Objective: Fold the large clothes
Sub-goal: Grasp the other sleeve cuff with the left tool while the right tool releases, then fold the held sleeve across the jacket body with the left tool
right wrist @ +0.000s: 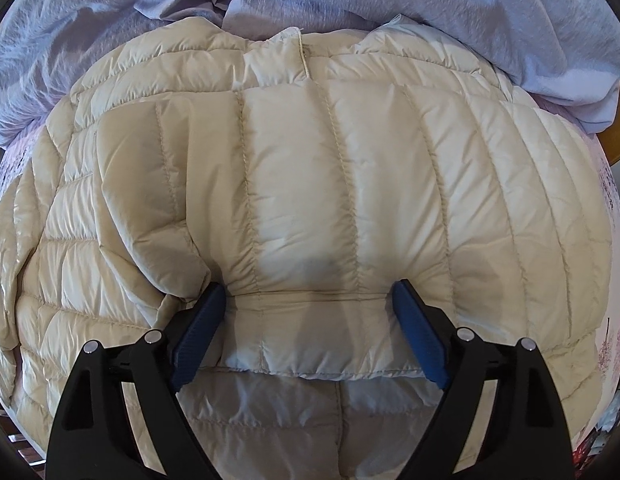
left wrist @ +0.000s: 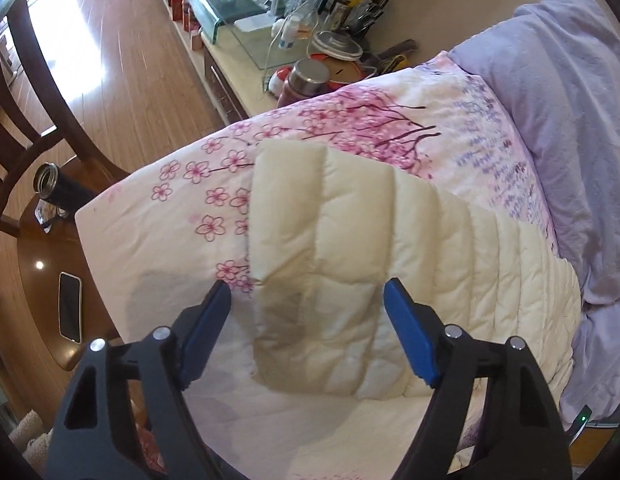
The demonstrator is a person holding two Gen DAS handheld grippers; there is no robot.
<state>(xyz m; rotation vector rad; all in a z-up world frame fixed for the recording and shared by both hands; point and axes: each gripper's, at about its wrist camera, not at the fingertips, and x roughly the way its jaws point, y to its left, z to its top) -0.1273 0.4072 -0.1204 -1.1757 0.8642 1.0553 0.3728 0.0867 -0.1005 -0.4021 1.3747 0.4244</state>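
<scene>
Puffer jacket folding, sleeve stage

Both claws wide, holding nothing: right gripper straddles the cuff to pinch it; left gripper hovers over the sleeve.

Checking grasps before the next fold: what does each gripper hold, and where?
Nothing: left gripper and right gripper are both open, straddling folds of the cream puffer jacket.

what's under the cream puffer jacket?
The cream puffer jacket lies on a cherry-blossom quilt, with lilac bedding behind it. Whatever is beneath the quilt is hidden.
</scene>
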